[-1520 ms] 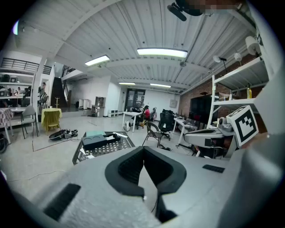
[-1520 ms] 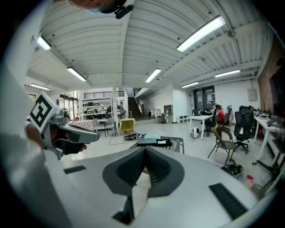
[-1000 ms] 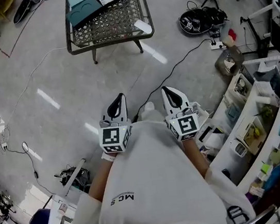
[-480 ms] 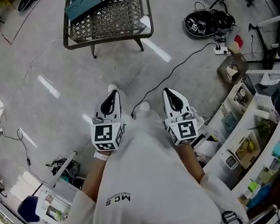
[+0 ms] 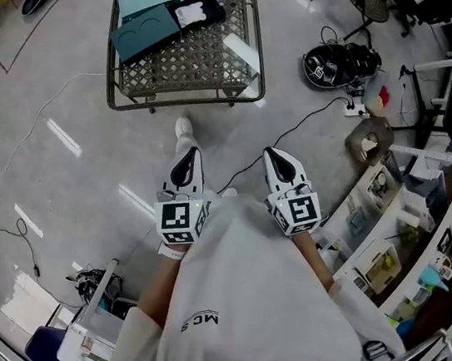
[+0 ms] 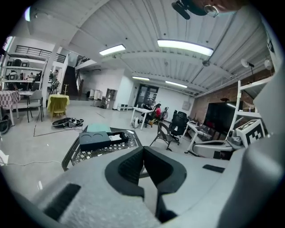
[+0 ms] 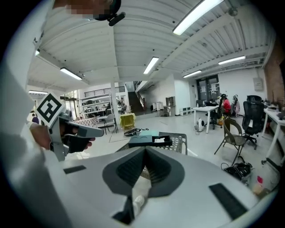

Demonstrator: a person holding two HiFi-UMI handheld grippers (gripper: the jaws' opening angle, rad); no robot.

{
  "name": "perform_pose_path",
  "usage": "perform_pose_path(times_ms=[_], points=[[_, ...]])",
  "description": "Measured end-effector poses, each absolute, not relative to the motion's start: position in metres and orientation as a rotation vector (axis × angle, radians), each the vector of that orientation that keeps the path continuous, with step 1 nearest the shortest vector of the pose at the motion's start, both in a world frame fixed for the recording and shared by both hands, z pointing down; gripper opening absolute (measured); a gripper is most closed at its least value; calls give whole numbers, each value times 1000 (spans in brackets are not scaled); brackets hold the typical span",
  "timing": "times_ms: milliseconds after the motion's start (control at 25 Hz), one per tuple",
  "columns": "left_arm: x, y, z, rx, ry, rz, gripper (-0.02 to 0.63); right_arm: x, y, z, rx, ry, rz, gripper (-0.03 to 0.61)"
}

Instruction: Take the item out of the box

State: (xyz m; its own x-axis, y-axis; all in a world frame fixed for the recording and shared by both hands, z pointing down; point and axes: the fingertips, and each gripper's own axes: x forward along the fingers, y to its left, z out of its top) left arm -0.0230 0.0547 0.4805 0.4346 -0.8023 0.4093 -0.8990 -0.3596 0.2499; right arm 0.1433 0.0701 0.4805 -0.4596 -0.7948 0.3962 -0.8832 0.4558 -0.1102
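Head view, left gripper (image 5: 191,154), right gripper (image 5: 271,152), closed

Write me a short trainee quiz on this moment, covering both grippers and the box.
1. True or false: the left gripper is shut with nothing between its fingers.
2. Multiple choice: the dark box lies A) on the lattice table; B) on the floor; C) on a chair.
3. Short answer: is the right gripper touching the box?
Key: 1 true; 2 A; 3 no, it is shut, empty and well short of the table.
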Motion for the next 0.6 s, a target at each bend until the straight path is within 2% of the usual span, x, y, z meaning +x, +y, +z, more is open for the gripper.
perform_pose_path(times_ms=[400, 600], points=[[-100, -115, 458, 2304, -1379, 296, 23, 84, -100, 453, 1473, -2352, 377, 14], [-101, -149, 464, 2297, -1347, 340, 23, 83, -138, 451, 1475, -2336, 374, 14]])
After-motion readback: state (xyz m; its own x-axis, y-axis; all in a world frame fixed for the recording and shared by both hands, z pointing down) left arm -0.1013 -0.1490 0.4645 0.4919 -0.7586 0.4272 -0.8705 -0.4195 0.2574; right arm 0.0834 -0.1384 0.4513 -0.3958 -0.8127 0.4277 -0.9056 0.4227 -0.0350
